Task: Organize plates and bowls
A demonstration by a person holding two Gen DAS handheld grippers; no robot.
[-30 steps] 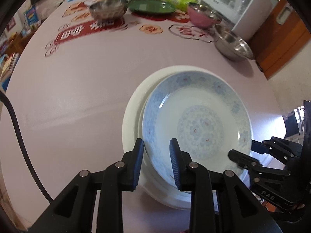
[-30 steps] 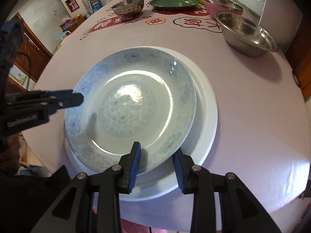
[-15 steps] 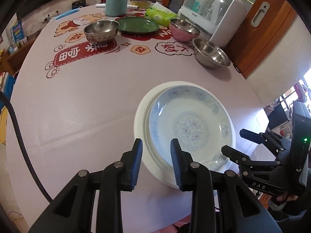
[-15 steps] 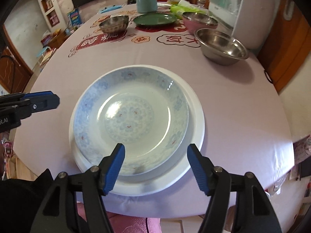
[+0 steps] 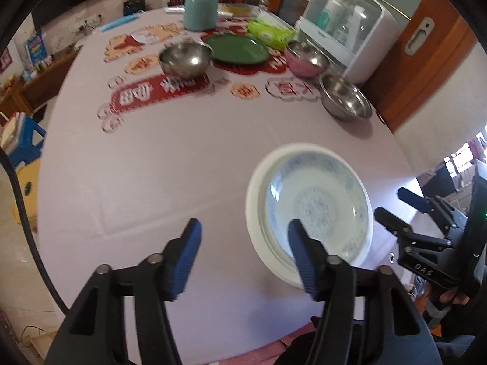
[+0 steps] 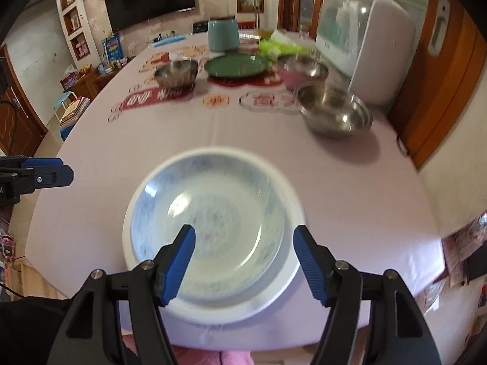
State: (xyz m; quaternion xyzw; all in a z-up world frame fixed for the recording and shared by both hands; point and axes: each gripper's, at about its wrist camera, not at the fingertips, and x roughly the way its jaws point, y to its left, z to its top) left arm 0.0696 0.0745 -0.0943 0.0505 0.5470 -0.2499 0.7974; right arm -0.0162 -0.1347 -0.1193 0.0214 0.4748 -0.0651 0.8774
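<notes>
**Stacking done near the table's front edge, both grippers clear**

Covering most of both views is the round table point(image 6: 170, 140) under a pale cloth with red and white printed designs. Near its front edge sits a white plate point(image 6: 292, 276), and nested in it, set a little to the left, lies the blue-patterned plate point(image 6: 213, 213). Farther back stand a steel bowl point(image 6: 333, 112) at the right, a pink bowl point(image 5: 306, 60), a green plate point(image 6: 236, 65) and another steel bowl point(image 6: 176, 73), well apart from the stack. The left gripper point(image 5: 245, 254) hangs above the cloth by the stack's left rim, its jaws opening with nothing between them. The right gripper point(image 6: 245, 261) hovers over the stacked plates, jaws apart and gripping nothing.
</notes>
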